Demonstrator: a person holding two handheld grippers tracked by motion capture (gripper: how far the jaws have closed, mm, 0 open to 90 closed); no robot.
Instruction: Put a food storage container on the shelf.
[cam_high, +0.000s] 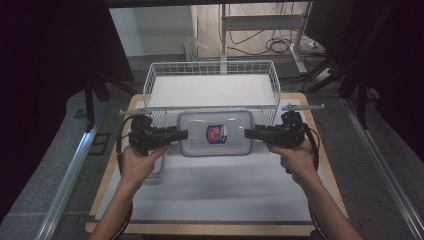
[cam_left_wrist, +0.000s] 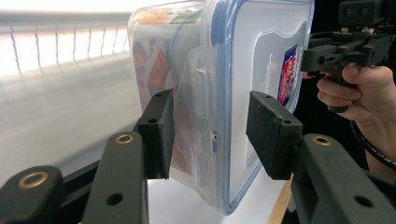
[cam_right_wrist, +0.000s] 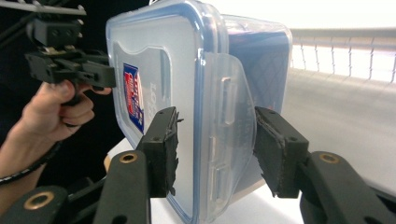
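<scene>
A clear plastic food container (cam_high: 215, 132) with a blue-sealed lid and a red and blue label hangs level above the table, held at both short ends. My left gripper (cam_high: 184, 134) is shut on its left end, my right gripper (cam_high: 247, 133) on its right end. In the left gripper view the jaws (cam_left_wrist: 210, 135) straddle the end latch of the container (cam_left_wrist: 233, 70), with the right gripper (cam_left_wrist: 345, 46) and its hand beyond. The right gripper view has its jaws (cam_right_wrist: 212, 149) clamped over the other latch of the container (cam_right_wrist: 187, 70), the left gripper (cam_right_wrist: 70, 65) farther off.
A white wire basket (cam_high: 150, 80) stands just behind the container at the back of the table. A white mat (cam_high: 220, 200) covers the wooden board (cam_high: 107, 175) below. Metal rails run down both sides, and desk legs and cables lie beyond the basket.
</scene>
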